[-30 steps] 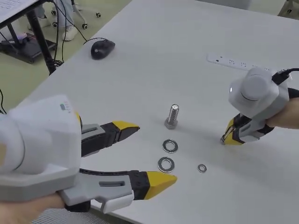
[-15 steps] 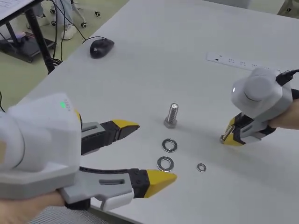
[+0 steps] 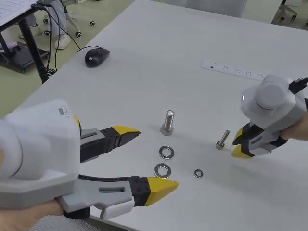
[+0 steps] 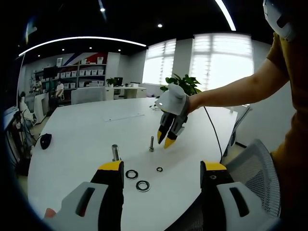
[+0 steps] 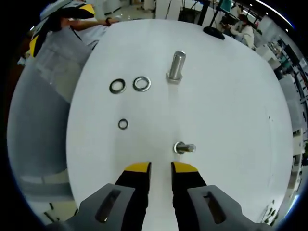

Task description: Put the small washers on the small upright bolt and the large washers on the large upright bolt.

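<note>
Beside upright small bolt (image 3: 222, 139), right gripper (image 3: 236, 147), fingers (image 3: 241, 153) parted; left gripper (image 3: 156, 157), fingers spread.

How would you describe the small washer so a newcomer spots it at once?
On the white table, find the large upright bolt. Nearer the viewer lie two large washers together. The small washer sits to their right, alone and clearly smaller.

Office, with mouse (image 3: 96, 57), power strip (image 3: 232, 70) and shelves (image 4: 94, 73).
</note>
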Demonstrator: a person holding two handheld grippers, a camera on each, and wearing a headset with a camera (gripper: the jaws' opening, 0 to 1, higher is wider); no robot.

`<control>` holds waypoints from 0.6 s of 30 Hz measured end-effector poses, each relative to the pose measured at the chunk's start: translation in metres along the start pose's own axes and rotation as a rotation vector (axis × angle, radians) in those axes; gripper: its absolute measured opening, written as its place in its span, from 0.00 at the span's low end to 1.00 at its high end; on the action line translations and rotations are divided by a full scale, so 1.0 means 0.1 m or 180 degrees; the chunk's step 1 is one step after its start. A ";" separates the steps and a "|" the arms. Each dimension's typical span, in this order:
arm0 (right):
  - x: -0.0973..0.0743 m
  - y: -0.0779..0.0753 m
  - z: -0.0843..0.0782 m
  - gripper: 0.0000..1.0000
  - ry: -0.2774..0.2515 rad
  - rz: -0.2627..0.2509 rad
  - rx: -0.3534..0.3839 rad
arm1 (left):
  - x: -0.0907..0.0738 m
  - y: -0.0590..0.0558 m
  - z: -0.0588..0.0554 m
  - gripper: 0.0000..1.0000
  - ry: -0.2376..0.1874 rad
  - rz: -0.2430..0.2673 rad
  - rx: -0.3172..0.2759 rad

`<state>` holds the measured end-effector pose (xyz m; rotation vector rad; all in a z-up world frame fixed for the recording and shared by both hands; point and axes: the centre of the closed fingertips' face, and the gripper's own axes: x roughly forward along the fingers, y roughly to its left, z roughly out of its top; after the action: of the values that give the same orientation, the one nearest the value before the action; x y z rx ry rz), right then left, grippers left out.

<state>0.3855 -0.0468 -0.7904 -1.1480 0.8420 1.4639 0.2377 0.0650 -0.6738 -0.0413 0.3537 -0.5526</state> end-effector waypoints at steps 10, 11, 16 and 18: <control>0.19 0.33 0.31 0.17 -0.0040 0.0224 -0.0243 | -0.07 -0.10 0.05 0.63 -0.0045 -0.0019 0.0064; 0.23 0.35 0.34 0.17 -0.0039 0.0242 -0.0261 | -0.08 -0.10 0.06 0.63 -0.0051 -0.0017 0.0064; 0.35 0.42 0.41 0.17 0.0029 0.0317 -0.0366 | -0.11 -0.07 0.06 0.63 -0.0068 0.0014 0.0058; 0.38 0.45 0.44 0.17 0.0049 0.0343 -0.0395 | -0.12 -0.07 0.07 0.63 -0.0089 0.0024 0.0054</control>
<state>0.3322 -0.0040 -0.8172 -1.2232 0.8442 1.6165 0.2274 0.0648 -0.6622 -0.0314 0.3219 -0.5472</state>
